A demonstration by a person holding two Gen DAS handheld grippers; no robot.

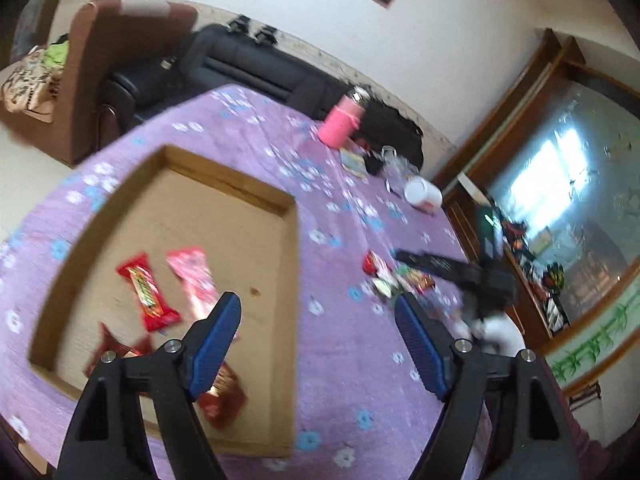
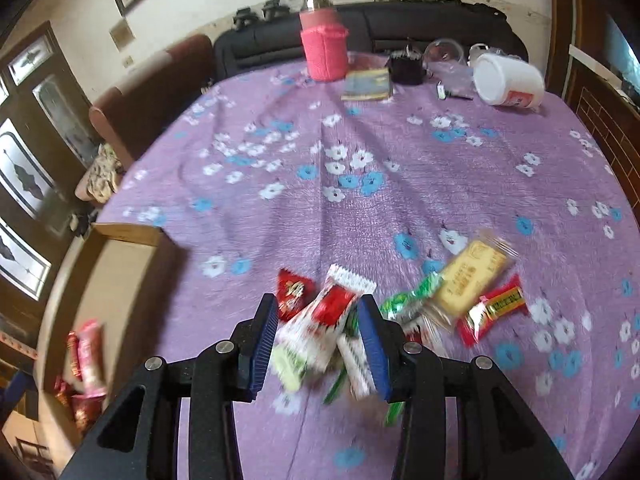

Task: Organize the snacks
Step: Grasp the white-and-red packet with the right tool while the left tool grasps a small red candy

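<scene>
From the left wrist, the left gripper (image 1: 318, 312) hangs with its jaws spread wide and nothing between them, over the near right edge of a shallow cardboard box (image 1: 290, 264) lying on the purple flowered tablecloth (image 1: 248, 120); inside the box lie a red wrapped bar (image 1: 149, 296), a pink packet (image 1: 192, 280) beside it, and darker red packets (image 1: 222, 398) partly hidden behind the left finger; to the right of the box, on the cloth, sits a loose heap of snacks (image 1: 394, 278), with the right gripper (image 1: 448, 270) reaching over it, blurred; a pink bottle (image 1: 340, 122) and a white tub (image 1: 422, 196) stand at the far side. From the right wrist, the right gripper (image 2: 318, 312) is partly open, its blue pads either side of a red-and-white packet (image 2: 326, 316) in the heap; blur hides whether the pads press on it; a yellow packet (image 2: 472, 276) and a red-and-yellow bar (image 2: 494, 308) lie just to the right, and the box (image 2: 128, 232) sits at the left edge.
</scene>
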